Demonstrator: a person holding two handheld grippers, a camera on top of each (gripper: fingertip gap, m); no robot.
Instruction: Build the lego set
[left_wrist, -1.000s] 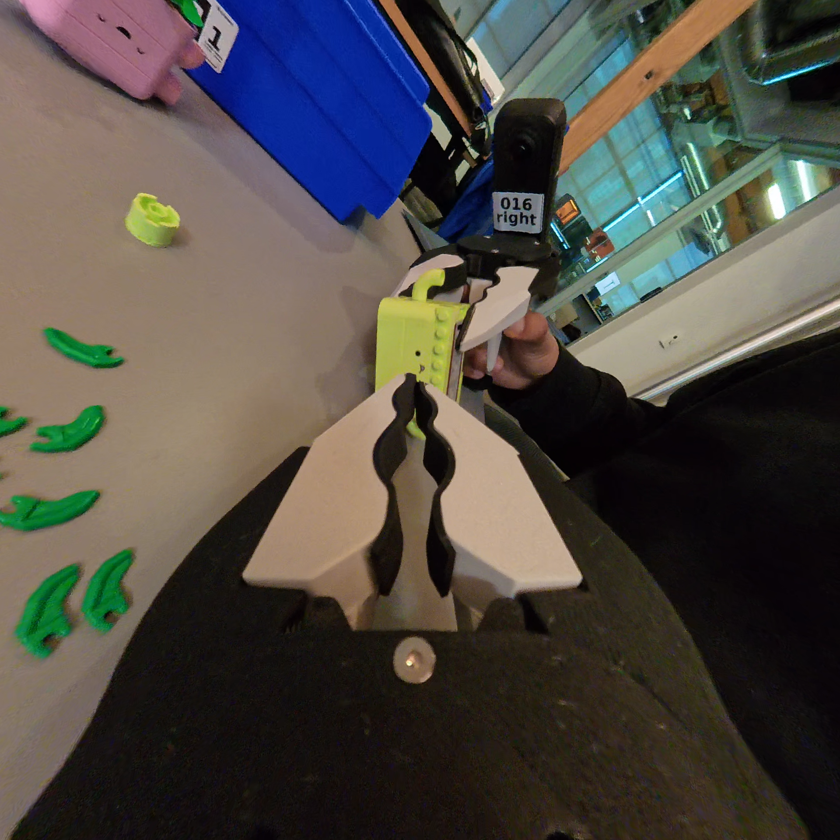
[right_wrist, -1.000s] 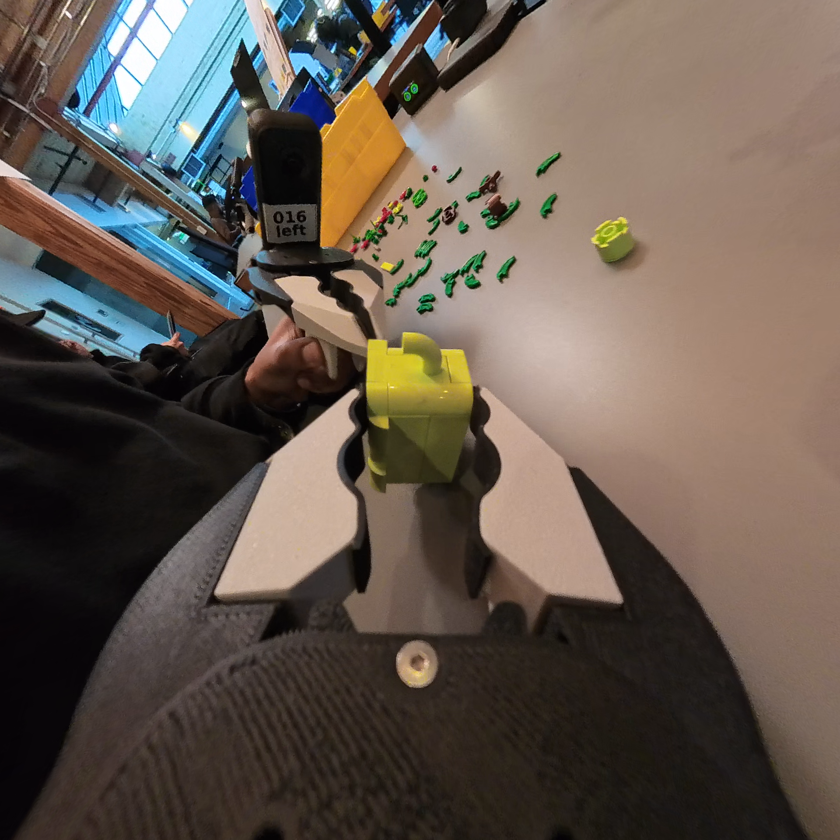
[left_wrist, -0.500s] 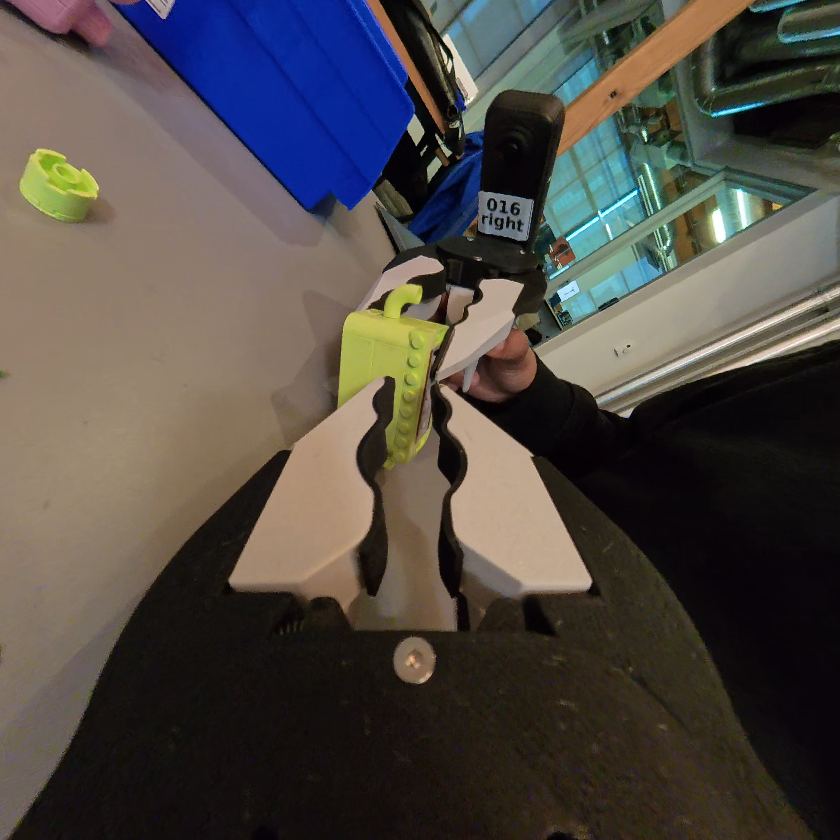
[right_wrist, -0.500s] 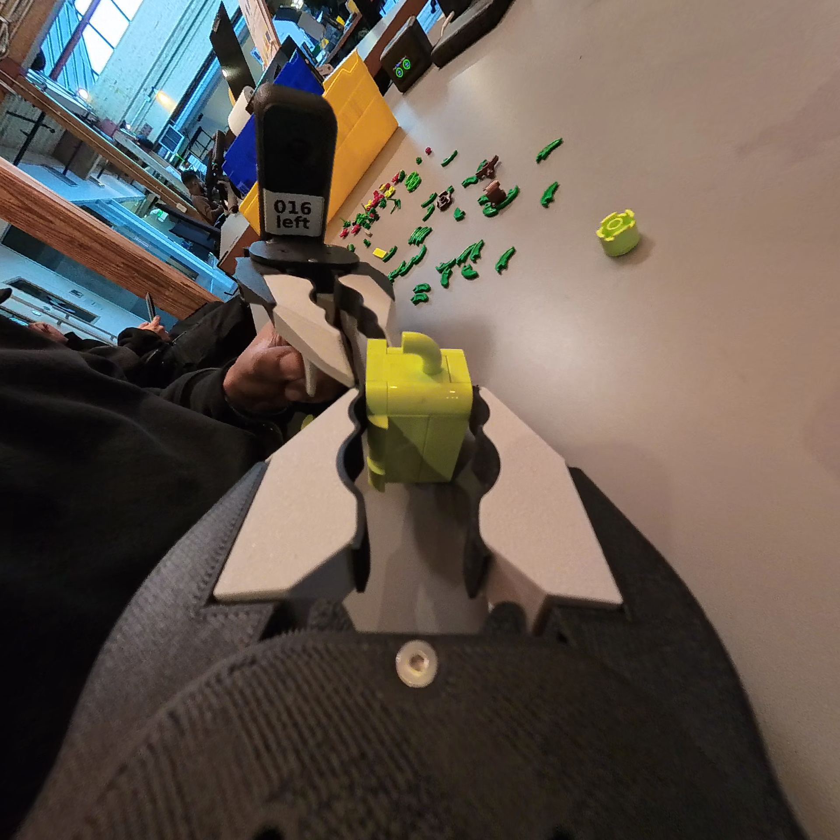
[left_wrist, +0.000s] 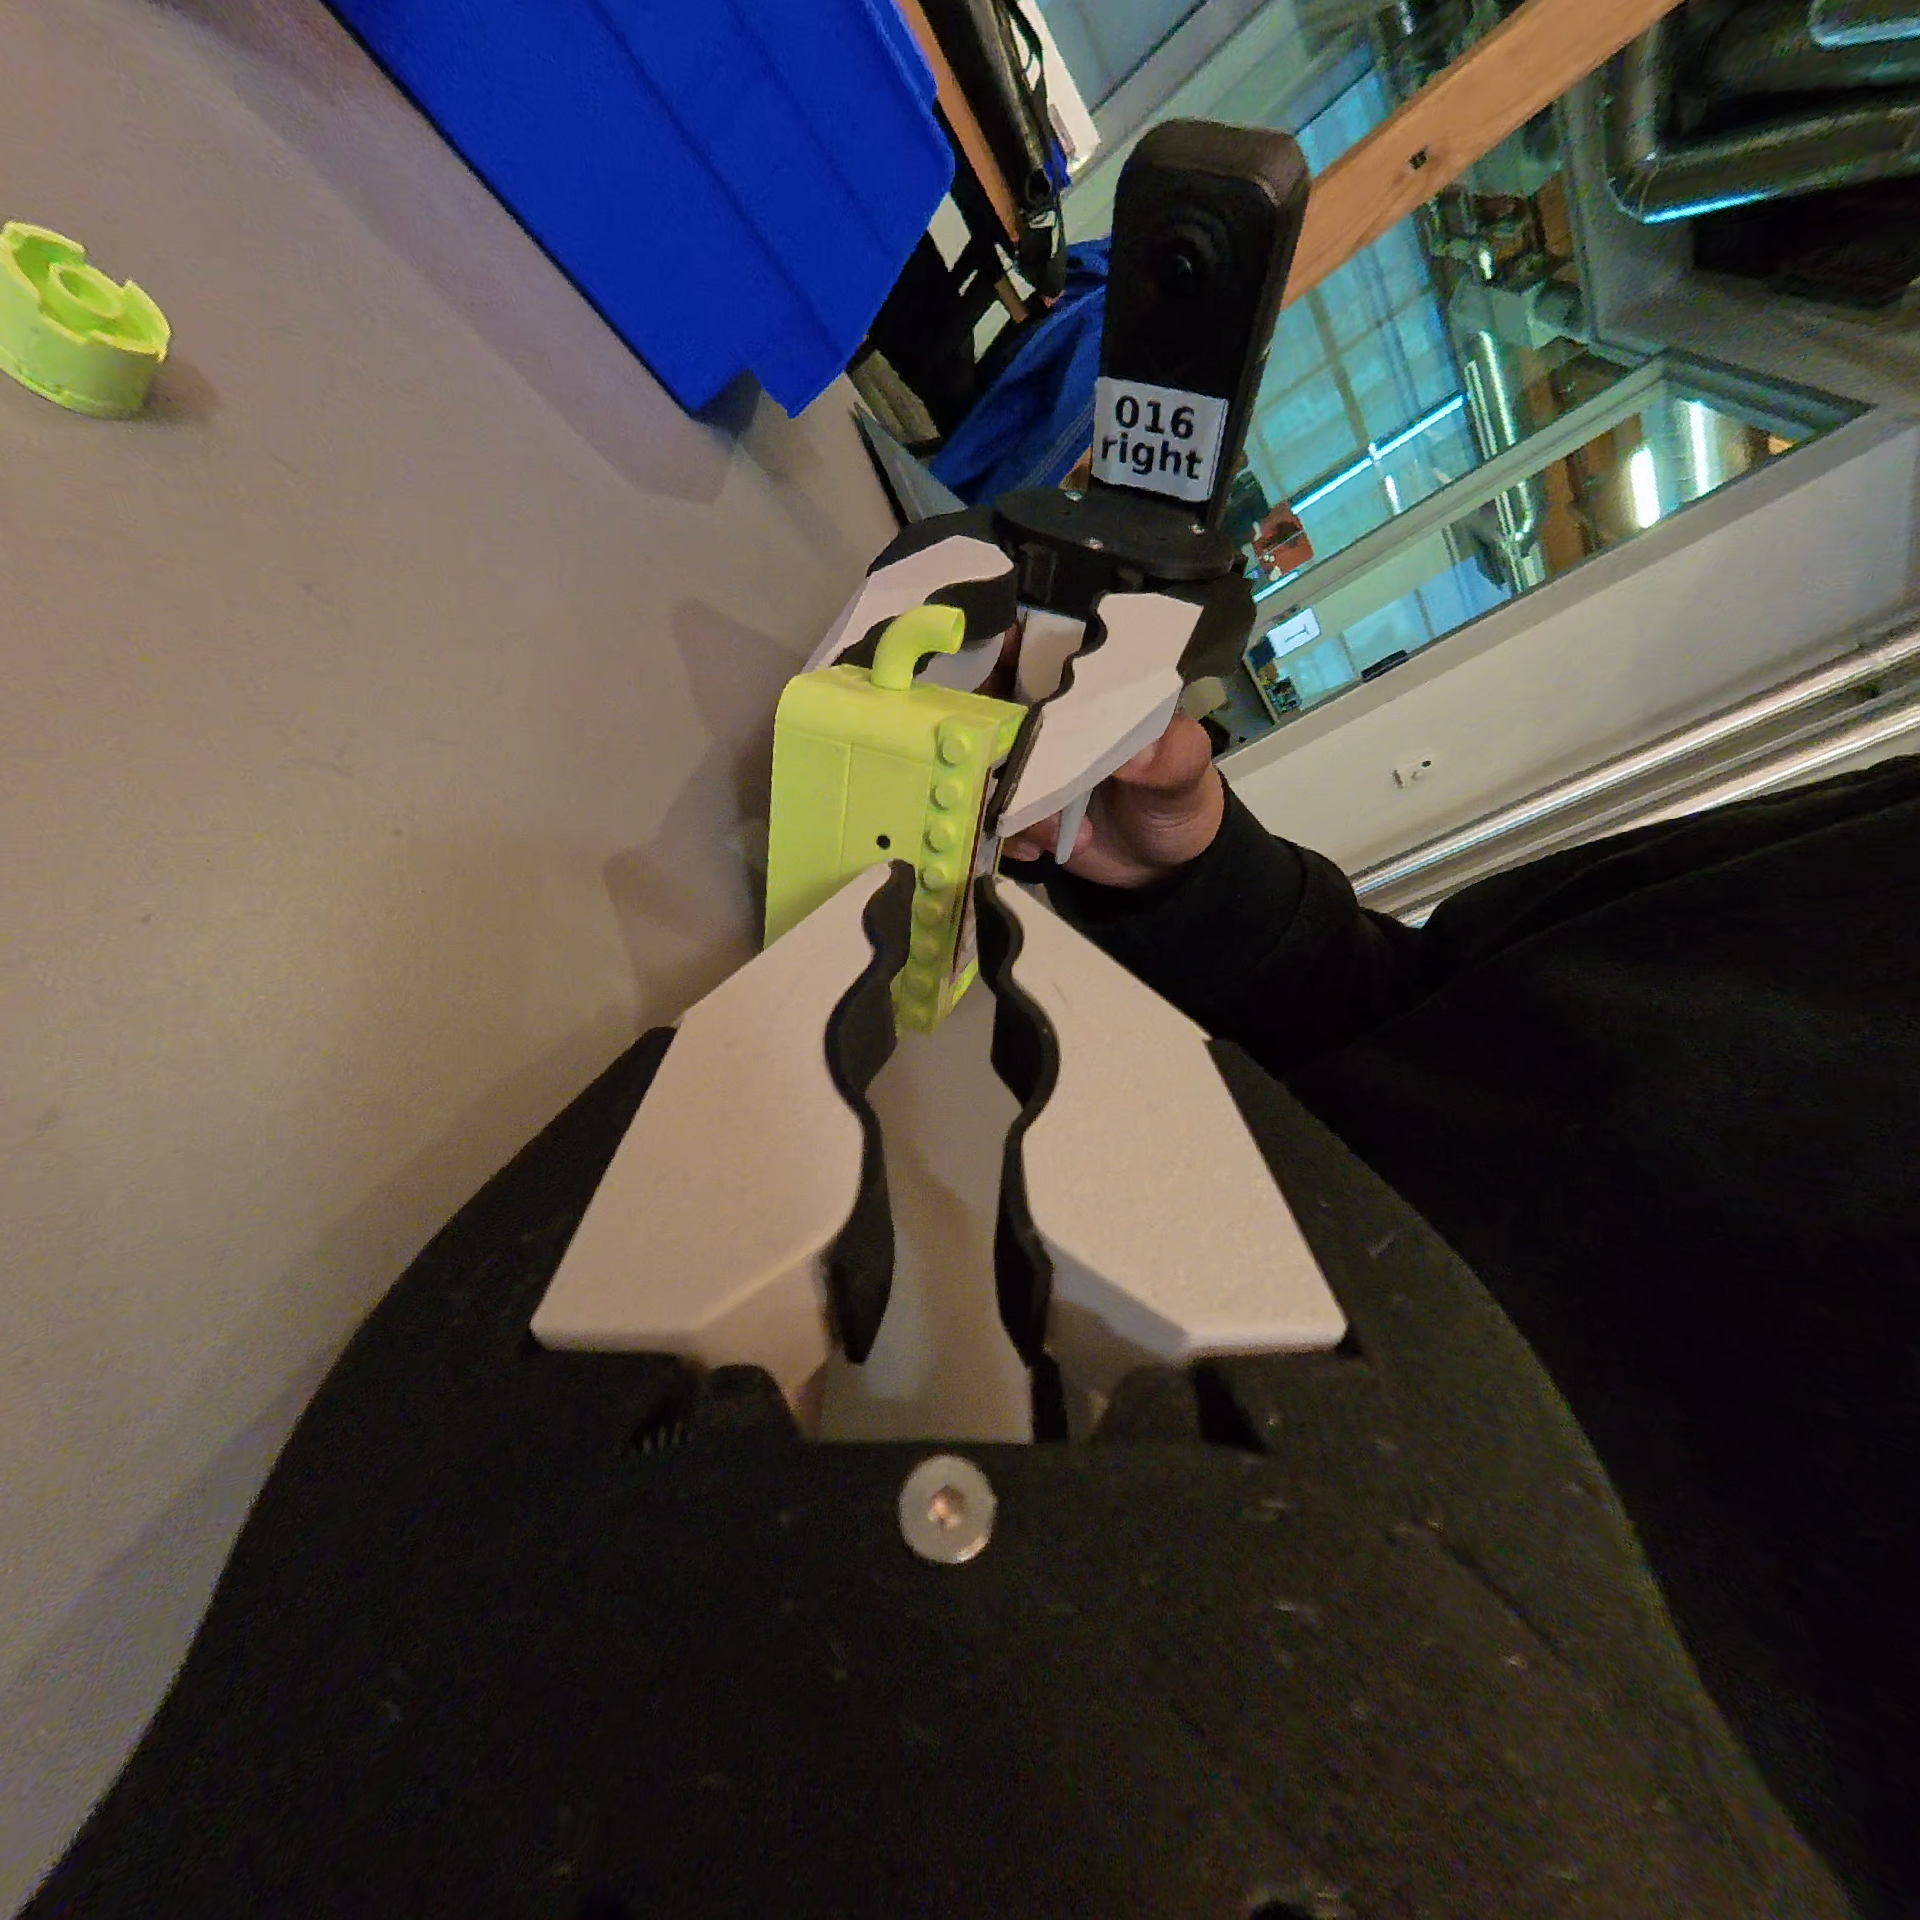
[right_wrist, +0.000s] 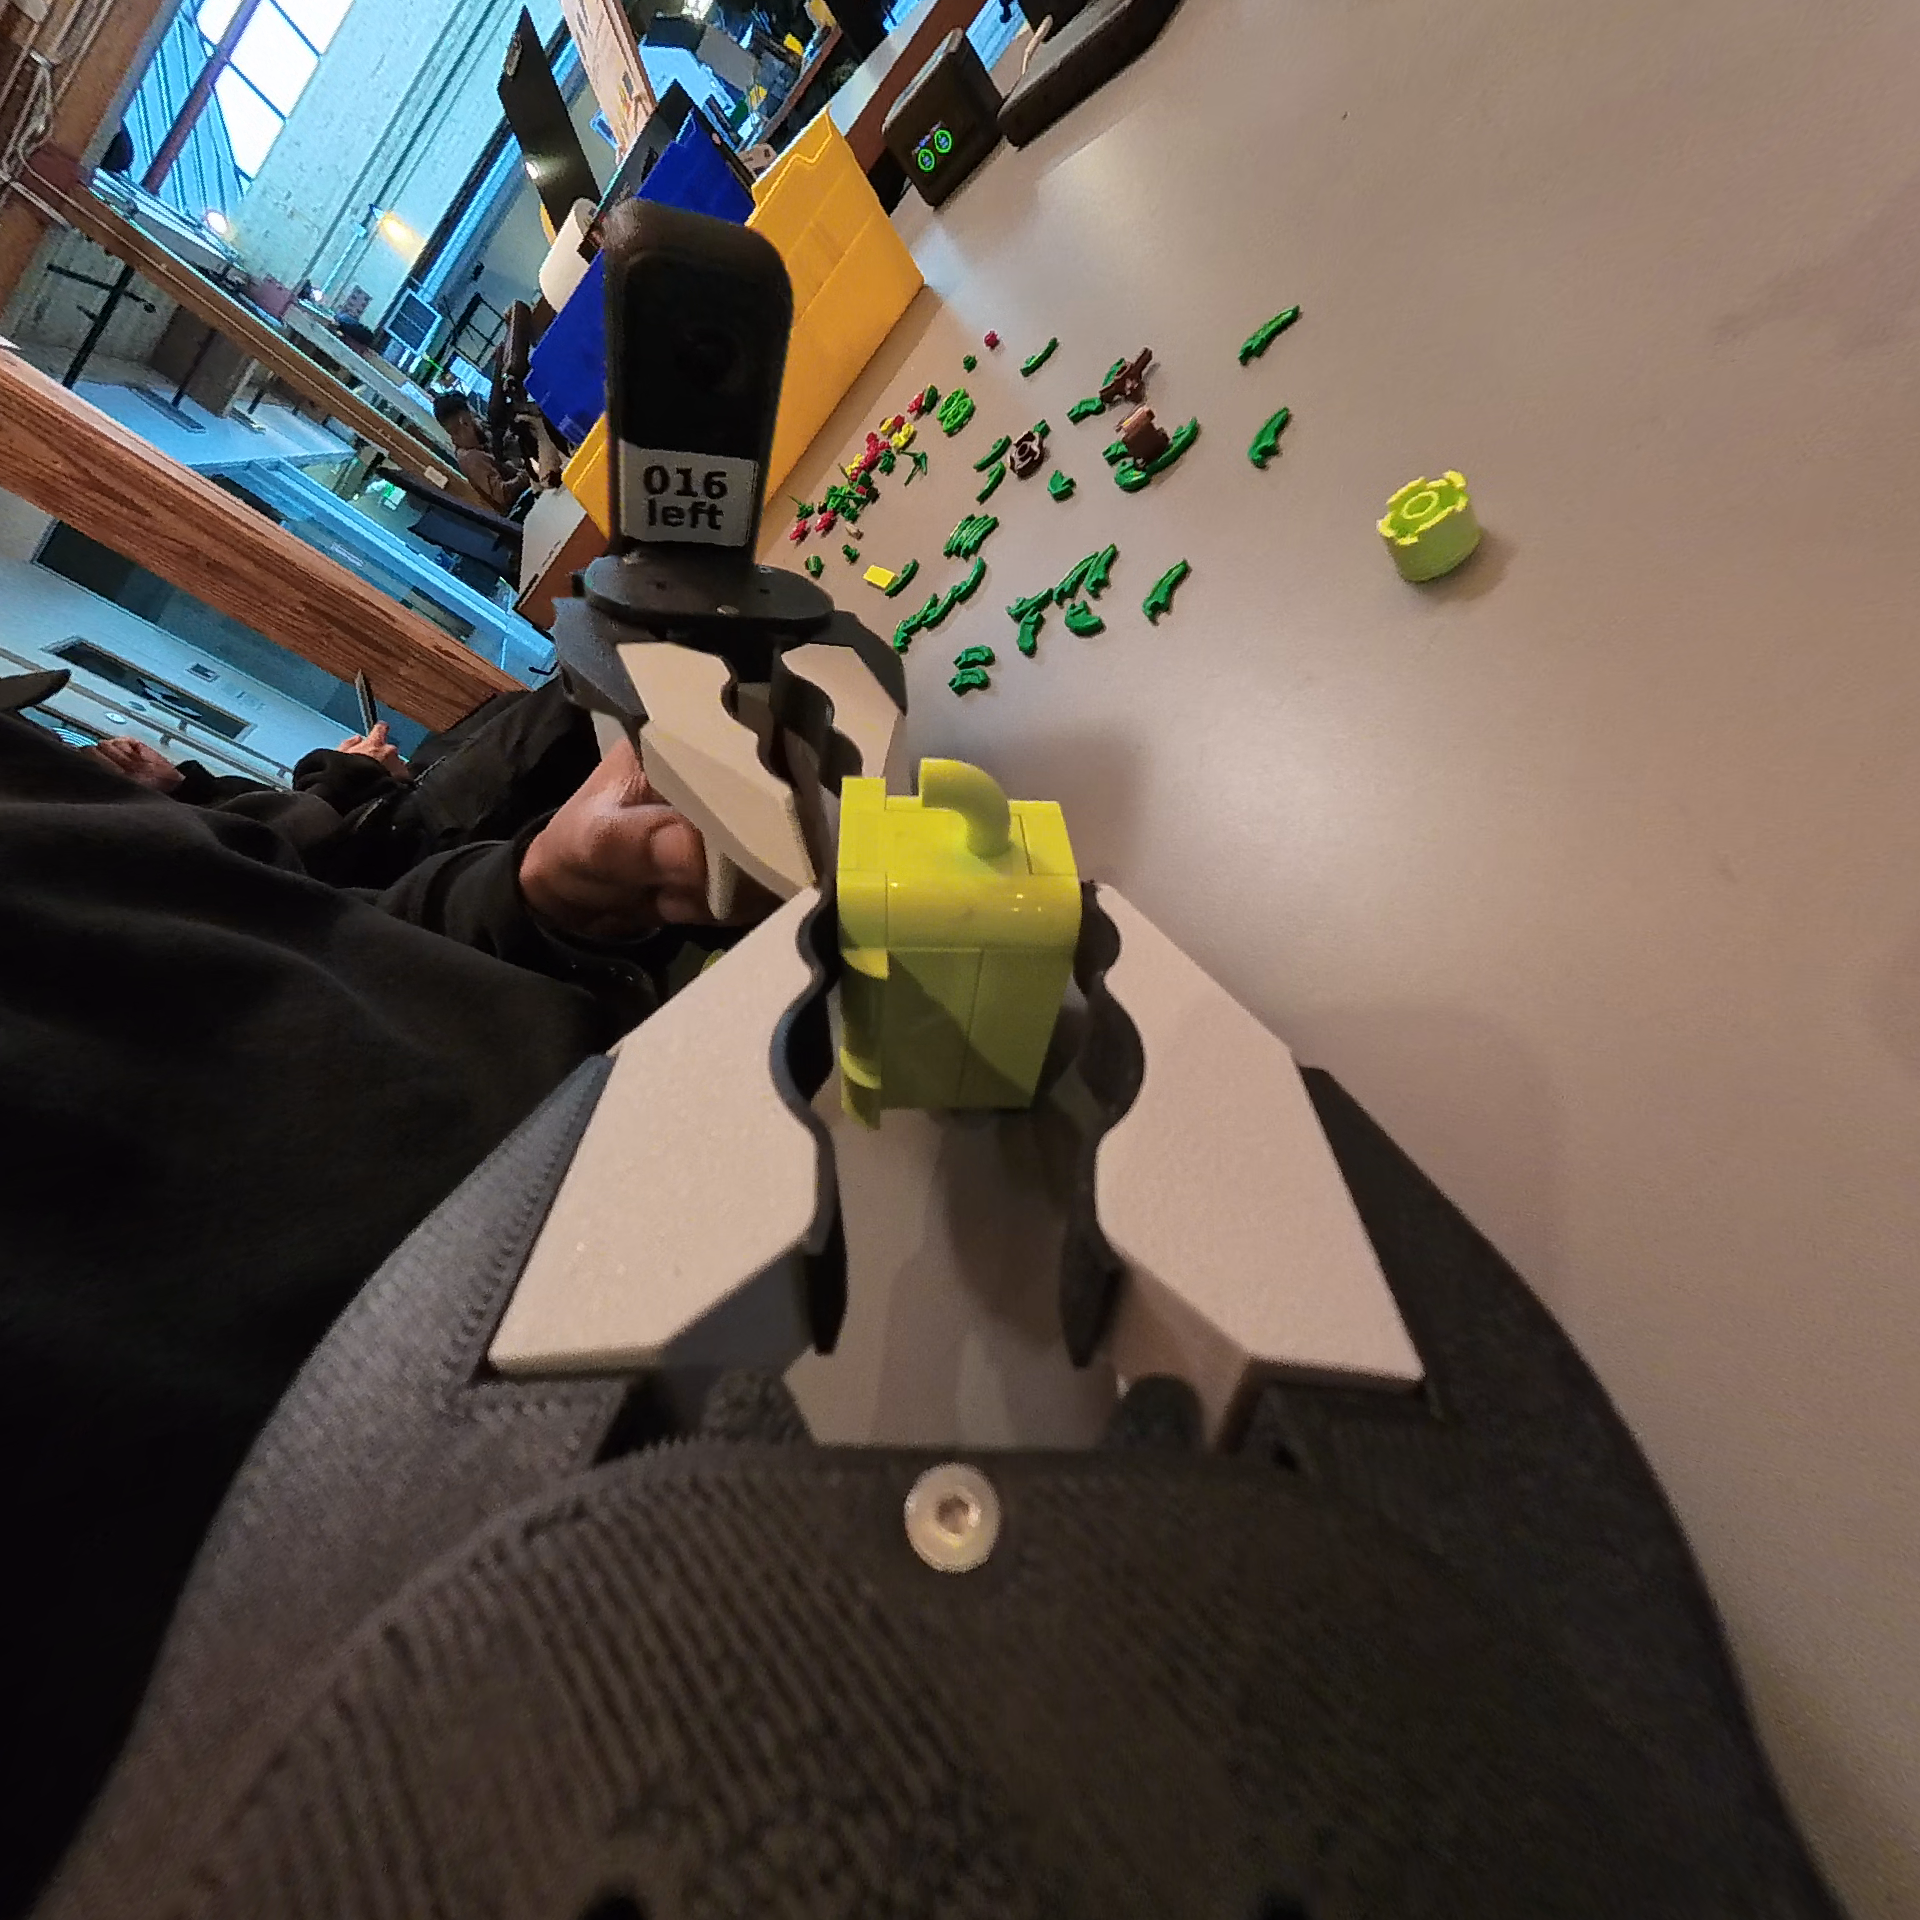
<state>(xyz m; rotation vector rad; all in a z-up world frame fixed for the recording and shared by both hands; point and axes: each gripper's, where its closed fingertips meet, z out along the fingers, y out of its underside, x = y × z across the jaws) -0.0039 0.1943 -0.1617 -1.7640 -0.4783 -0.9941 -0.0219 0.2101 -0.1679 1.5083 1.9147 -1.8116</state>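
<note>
A lime-green lego block with a curved hook on top is held above the grey table. My right gripper is shut on its two sides. In the left wrist view the block shows a studded edge with a thin red layer behind it. My left gripper has its jaws closed on that studded edge, the pads against it on both sides. A round lime piece lies on the table, also in the left wrist view.
Several green leaf pieces and small brown, red and yellow bits lie scattered beyond the block. A yellow bin and a black box stand at the far edge. A blue bin stands behind the round piece. The tips of both grippers are at nearly the same place. The round lime piece sits 10 cm or so from the ends of my right fingers. It is also in sight in the left wrist view.
My left gripper was shut and empty at the block's end. It opened and now sits around the block's studded edge. The right gripper kept its hold on the block.
</note>
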